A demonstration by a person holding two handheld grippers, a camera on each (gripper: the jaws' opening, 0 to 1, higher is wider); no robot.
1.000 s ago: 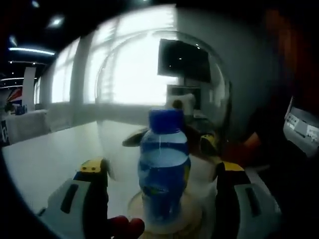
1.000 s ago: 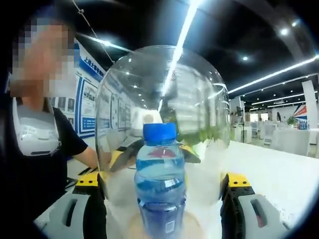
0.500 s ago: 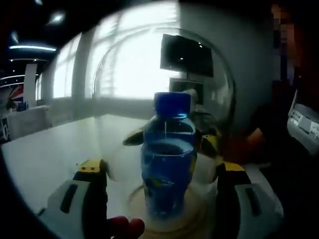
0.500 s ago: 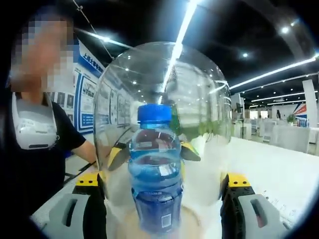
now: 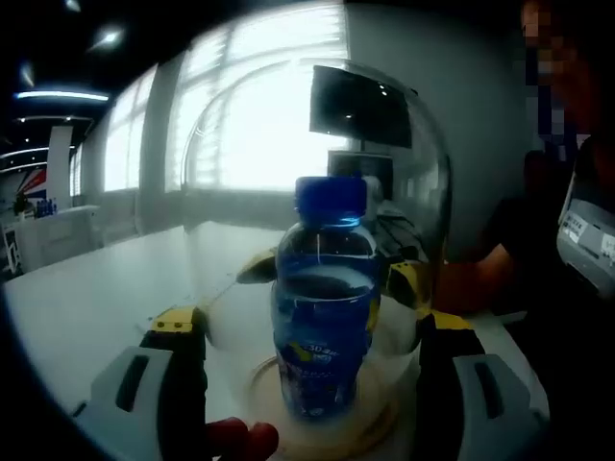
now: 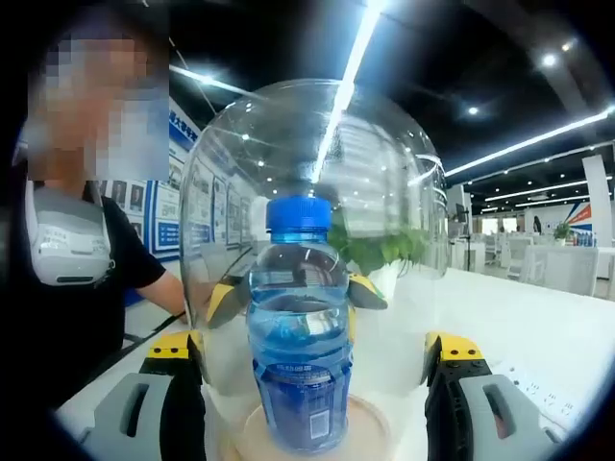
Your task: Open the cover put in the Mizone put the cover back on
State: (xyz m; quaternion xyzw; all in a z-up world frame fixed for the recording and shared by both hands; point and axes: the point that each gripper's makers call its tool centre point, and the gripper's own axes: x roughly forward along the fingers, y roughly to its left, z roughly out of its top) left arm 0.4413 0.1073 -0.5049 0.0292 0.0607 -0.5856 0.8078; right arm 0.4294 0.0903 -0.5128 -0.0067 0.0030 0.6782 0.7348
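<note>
Mizone bottle [image 6: 299,327] is standing on the round base [image 6: 370,424] while both grippers, clamped on the clear dome cover [image 6: 317,173], are lowering it; seating comes next.

Mizone bottle [image 6: 299,336] clear with blue cap and blue label, cover [image 6: 288,173] clear glass dome, base disc [image 6: 365,432] pale tan, worktop [image 5: 106,298] white, right gripper [image 6: 312,370] and left gripper [image 5: 312,370] grey with yellow tips.
</note>
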